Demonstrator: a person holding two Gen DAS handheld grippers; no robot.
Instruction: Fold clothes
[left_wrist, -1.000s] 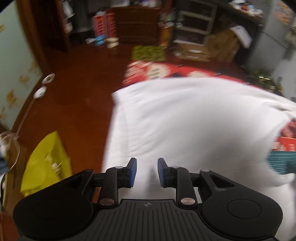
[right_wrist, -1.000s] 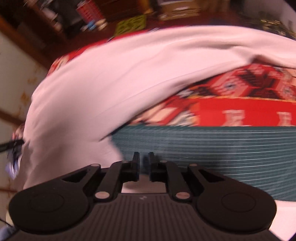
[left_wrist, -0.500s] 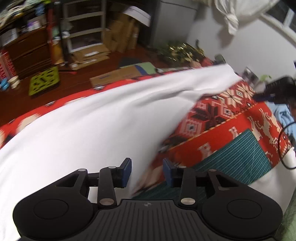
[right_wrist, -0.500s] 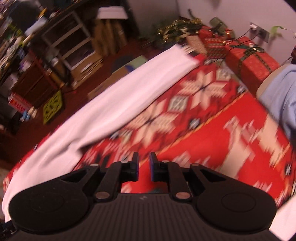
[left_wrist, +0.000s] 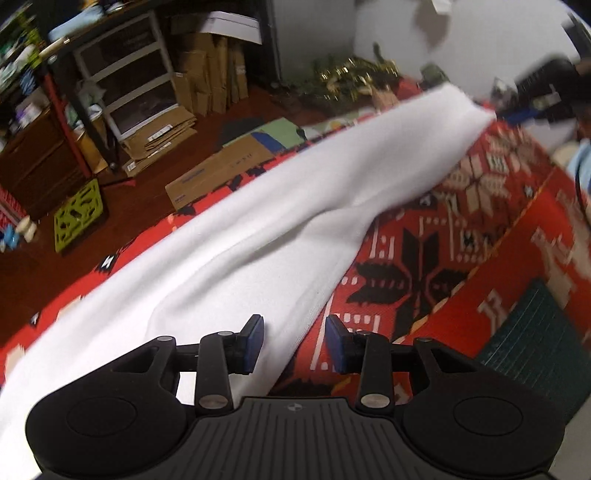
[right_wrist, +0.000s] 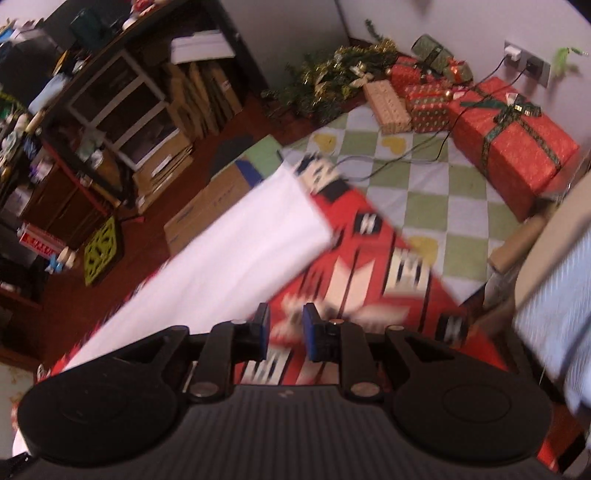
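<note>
Cloth (left_wrist: 258, 236) lies folded on the red cover (left_wrist: 424, 258). Left gripper (left_wrist: 295, 343) is released; right gripper (right_wrist: 284, 332), just opening, grasps nothing.

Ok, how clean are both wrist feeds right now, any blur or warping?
Left wrist: white garment fairly sharp near the left gripper, smeared at its far end; fisheye bends the room edges. Right wrist: patterned red cloth streaked with motion blur beyond the right gripper; warm dim light.
</note>
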